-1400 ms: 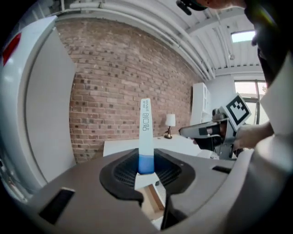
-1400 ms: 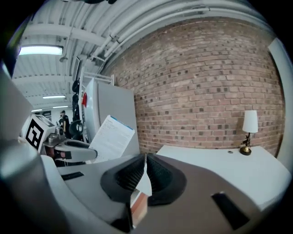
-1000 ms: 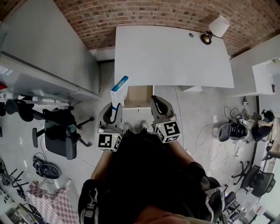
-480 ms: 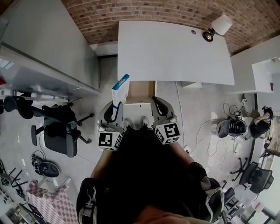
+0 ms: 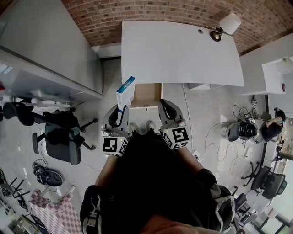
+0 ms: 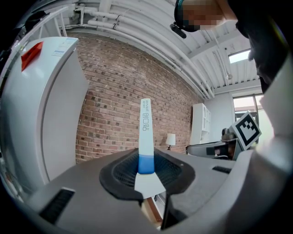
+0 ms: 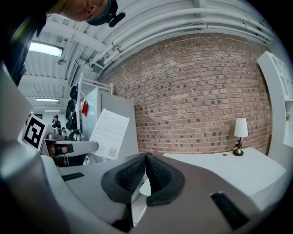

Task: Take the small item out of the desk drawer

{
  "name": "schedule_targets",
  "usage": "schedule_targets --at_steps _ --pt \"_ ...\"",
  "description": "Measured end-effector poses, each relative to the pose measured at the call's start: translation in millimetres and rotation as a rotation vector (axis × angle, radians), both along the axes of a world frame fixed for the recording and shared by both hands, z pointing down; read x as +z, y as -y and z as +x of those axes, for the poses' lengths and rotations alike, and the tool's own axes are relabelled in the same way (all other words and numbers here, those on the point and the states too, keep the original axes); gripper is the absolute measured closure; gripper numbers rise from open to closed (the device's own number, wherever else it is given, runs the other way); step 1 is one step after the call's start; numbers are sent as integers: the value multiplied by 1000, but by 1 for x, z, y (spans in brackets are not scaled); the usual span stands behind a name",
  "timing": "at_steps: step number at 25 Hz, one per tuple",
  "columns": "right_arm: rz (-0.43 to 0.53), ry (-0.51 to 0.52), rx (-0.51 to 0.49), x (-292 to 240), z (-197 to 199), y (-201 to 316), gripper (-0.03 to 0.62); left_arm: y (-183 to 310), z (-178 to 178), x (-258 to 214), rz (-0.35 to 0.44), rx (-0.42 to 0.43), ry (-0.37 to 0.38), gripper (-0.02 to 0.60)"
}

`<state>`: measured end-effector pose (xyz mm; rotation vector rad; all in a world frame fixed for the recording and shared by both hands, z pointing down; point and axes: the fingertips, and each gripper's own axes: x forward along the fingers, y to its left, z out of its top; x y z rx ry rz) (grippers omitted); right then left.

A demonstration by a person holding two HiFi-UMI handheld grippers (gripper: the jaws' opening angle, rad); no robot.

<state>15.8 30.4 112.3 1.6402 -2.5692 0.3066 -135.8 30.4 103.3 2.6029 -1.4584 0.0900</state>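
Observation:
A slim white and blue box stands upright in my left gripper, just left of the open drawer under the white desk. In the left gripper view the box rises edge-on from between the pads, with the left gripper shut on its lower end. My right gripper hovers at the drawer's right front corner. Its jaws are shut with nothing between them in the right gripper view. That view also shows the box's printed face. The drawer's brown inside shows no item.
A lamp stands on the desk's far right corner. A tall white cabinet runs along the left, with a black office chair beside it. More chairs and cables lie on the floor at right. A brick wall backs the desk.
The head view has shifted slightly. Both grippers stay in front of the drawer, and the box stays held upright in the left one.

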Motion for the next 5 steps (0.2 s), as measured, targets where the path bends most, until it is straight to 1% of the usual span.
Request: schedule_targets --at_steps 5 --pt "-7 -4 1 1 4 -3 568 -3 9 -2 7 15 17 488"
